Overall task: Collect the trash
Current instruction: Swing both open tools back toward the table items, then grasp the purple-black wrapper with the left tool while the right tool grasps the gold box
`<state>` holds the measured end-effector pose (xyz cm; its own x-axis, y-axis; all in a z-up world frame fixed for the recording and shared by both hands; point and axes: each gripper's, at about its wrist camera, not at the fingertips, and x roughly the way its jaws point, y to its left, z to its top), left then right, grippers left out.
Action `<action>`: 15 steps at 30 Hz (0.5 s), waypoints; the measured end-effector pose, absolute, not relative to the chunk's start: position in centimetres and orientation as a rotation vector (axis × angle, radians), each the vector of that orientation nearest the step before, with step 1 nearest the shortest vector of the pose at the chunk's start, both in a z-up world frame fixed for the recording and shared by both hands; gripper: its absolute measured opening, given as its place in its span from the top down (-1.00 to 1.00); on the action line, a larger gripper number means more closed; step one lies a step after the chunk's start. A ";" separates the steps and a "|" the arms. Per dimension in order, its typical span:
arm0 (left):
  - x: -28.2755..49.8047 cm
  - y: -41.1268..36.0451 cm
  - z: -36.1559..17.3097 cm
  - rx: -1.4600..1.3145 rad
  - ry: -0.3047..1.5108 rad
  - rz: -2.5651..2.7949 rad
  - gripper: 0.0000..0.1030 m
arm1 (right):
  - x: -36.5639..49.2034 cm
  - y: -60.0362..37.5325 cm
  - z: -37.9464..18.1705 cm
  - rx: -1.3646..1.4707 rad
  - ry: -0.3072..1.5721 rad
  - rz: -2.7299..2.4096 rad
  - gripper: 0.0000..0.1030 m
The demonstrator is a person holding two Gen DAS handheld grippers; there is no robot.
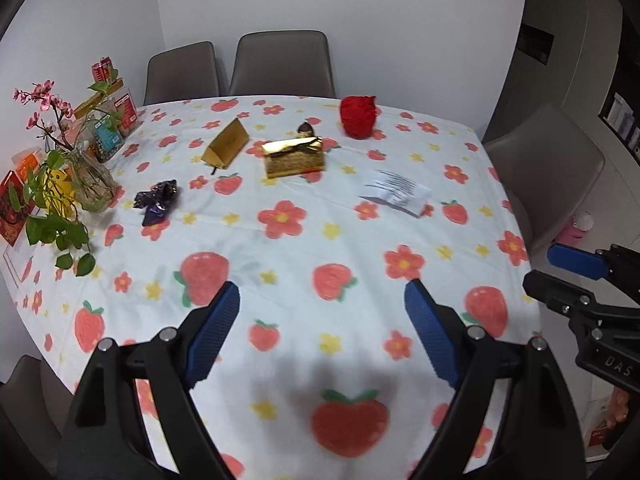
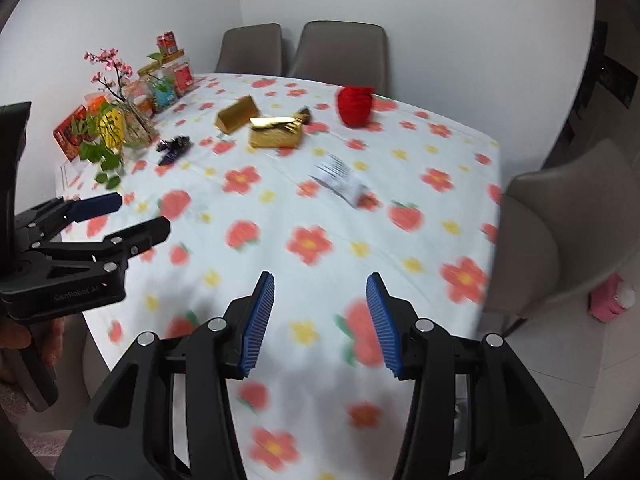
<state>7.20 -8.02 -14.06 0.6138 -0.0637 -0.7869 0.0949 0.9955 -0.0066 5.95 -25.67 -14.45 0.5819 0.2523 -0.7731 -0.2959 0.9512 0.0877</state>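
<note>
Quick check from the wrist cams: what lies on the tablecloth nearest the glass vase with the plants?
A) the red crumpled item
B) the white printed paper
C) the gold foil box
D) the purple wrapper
D: the purple wrapper lies just beside the glass vase; the others sit farther across the table.

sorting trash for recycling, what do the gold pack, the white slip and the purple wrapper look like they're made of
Gold pack: likely metallic foil, mirror-shiny and creased.
White slip: probably paper, matte, flat, with dark print.
Purple wrapper: seemingly thin foil or plastic film, glossy and crumpled; blur leaves it open.
</note>
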 end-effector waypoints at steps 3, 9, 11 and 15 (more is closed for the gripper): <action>10.4 -3.3 -14.0 0.029 0.903 -0.068 -0.64 | 9.2 -20.4 -14.1 -0.056 0.894 0.342 0.10; 14.8 3.0 -14.7 0.040 0.891 -0.028 -0.64 | 15.2 -13.1 -13.8 -0.082 0.897 0.385 0.10; 16.2 4.8 -15.2 0.030 0.892 -0.009 -0.64 | 17.3 -11.1 -13.9 -0.097 0.898 0.405 0.10; 18.9 7.3 -16.5 0.012 0.895 0.029 -0.64 | 21.4 -7.6 -14.7 -0.126 0.903 0.436 0.10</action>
